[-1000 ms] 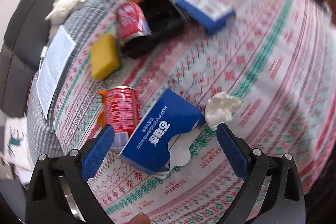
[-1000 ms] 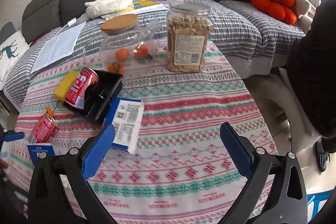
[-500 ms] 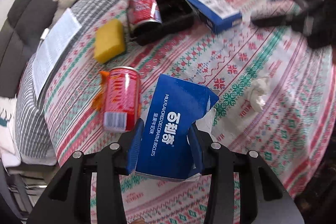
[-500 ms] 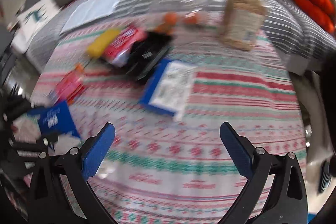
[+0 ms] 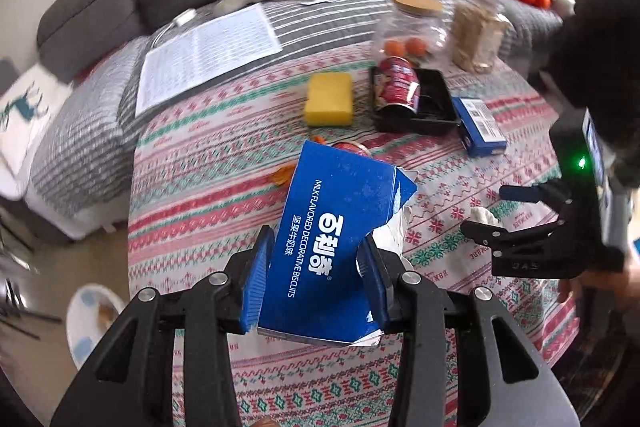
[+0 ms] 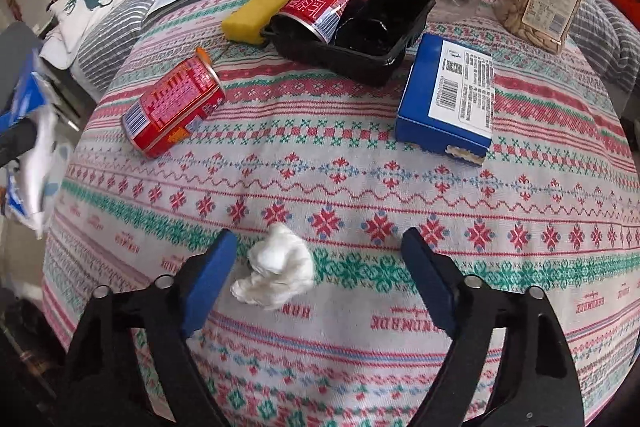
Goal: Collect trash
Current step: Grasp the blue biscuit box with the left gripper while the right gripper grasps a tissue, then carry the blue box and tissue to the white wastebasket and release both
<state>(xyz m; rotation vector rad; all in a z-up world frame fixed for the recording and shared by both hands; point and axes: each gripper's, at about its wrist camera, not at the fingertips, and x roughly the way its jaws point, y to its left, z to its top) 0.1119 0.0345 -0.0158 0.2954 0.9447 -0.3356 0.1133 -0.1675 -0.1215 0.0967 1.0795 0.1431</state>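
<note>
Tissue (image 6: 276, 269), crumpled on the tablecloth (image 6: 360, 187) well in front of the black tray (image 6: 356, 39), is the step in hand. To that tray's left, the left gripper (image 5: 316, 283) holds the torn blue biscuit box (image 5: 332, 247), lifted. The right gripper (image 6: 320, 279), pitched steeply down, has just been closing, pads not yet touching; centre it first, since the tissue sits nearer the left pad.

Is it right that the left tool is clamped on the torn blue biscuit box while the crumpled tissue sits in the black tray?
Not quite. The left tool does clamp the torn blue biscuit box, but the crumpled tissue lies on the tablecloth between the right tool's fingers, as the right wrist view shows.
</note>
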